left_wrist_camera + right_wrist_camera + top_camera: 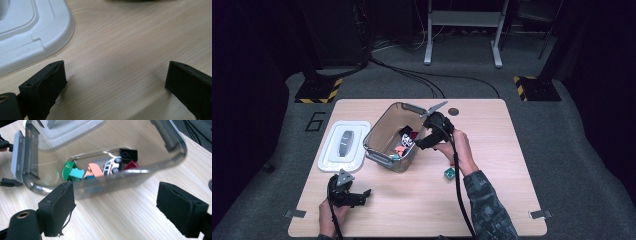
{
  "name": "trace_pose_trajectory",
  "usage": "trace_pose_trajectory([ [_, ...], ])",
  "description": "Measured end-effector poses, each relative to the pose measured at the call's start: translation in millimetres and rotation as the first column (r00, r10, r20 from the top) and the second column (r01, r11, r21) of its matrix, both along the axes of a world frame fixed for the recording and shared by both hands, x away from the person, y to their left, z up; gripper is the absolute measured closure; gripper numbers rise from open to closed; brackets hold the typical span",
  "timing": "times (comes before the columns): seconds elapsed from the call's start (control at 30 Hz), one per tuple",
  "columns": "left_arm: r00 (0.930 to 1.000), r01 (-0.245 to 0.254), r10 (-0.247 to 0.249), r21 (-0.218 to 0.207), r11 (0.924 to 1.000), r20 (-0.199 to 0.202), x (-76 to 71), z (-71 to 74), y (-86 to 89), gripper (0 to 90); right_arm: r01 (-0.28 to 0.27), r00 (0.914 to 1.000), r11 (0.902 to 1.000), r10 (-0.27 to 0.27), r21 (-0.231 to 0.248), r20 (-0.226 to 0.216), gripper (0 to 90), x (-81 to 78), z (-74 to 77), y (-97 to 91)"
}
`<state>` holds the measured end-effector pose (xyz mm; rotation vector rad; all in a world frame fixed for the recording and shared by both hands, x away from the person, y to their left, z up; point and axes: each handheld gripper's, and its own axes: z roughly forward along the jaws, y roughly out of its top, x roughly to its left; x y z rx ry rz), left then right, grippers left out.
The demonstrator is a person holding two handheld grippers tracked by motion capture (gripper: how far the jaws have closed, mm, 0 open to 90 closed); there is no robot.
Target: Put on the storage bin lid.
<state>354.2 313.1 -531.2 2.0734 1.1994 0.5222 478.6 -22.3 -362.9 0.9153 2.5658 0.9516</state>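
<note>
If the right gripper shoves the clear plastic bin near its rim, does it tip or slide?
Probably slides. The clear plastic bin looks thin-walled and holds a few small toy bricks low down, so it is likely light. The smooth wooden table should give little grip. A push at the rim might still rock it.

One clear bin (384,137), one white lid (343,146), two hand-held grippers (left (362,196), right (421,144)), perhaps seven small toy pieces (110,165) inside the bin, and one green piece (449,173) on the tabletop (492,150).
</note>
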Motion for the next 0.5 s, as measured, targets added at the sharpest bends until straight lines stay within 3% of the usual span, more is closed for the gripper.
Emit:
trace_pose_trajectory([
  [0.27,1.0000,0.000,0.000,0.000,1.0000,-0.001,-0.1,0.0,0.0,2.9,0.047,0.9989,0.9989,-0.047,0.007,-0.005,13.3,-16.7,-10.4,-31.3],
  [0.5,1.0000,-0.005,0.005,-0.002,1.0000,-0.002,-0.2,0.0,-0.4,2.9,0.097,0.9946,0.9953,-0.097,0.003,-0.038,9.3,-29.0,-31.8,-53.7],
])
